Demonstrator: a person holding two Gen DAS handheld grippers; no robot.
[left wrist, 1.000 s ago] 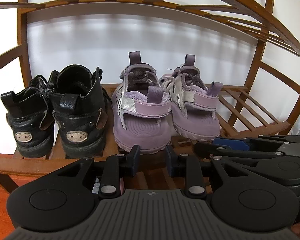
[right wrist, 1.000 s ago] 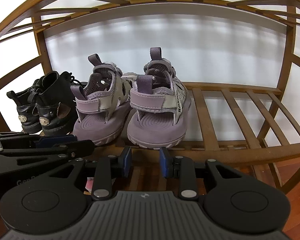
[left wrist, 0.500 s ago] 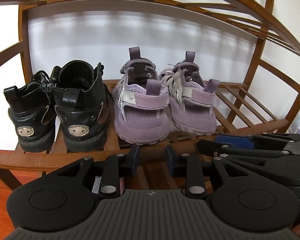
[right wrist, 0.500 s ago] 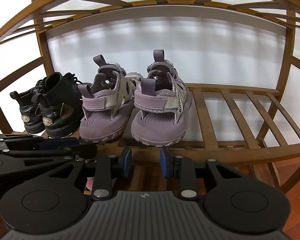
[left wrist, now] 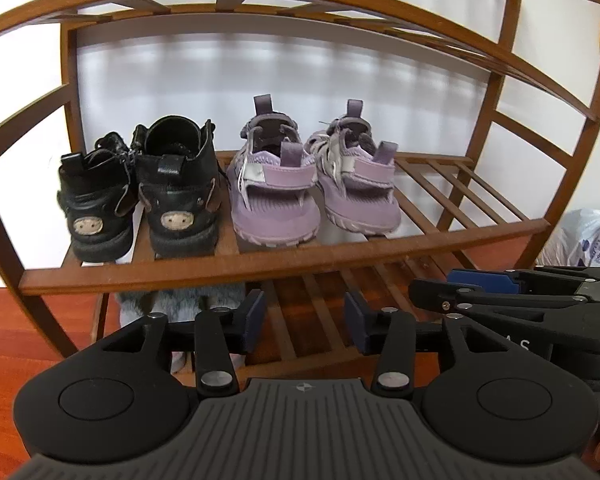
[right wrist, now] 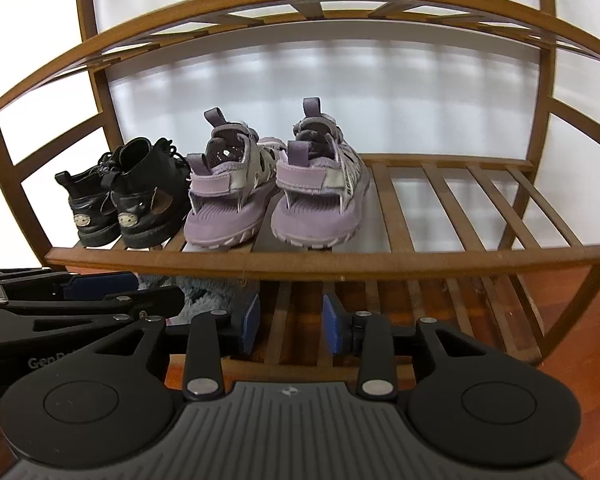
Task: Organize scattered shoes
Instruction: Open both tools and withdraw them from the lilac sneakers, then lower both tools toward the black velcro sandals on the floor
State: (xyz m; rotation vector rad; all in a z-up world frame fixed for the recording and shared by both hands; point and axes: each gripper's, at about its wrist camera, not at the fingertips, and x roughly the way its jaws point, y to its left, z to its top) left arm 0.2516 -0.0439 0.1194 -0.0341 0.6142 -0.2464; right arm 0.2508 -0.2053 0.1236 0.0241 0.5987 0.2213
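Both grippers, left [left wrist: 304, 322] and right [right wrist: 286, 326], have drawn back from the shelf [left wrist: 260, 266] holding purple sandals [left wrist: 274, 196] and black shoes [left wrist: 176, 196], fingers just opening, empty, angled downward; "GenR" lettering partly readable.

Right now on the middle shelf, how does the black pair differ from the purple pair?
The black pair is dark, closed leather with a high ankle collar; the purple pair is light, with open straps and cut-outs. The black pair has a small pale patch on each heel; the purple pair has tall pull loops instead. The black pair stands at the shelf's left end, the purple pair beside it toward the middle. Both stand upright, heels toward the camera.
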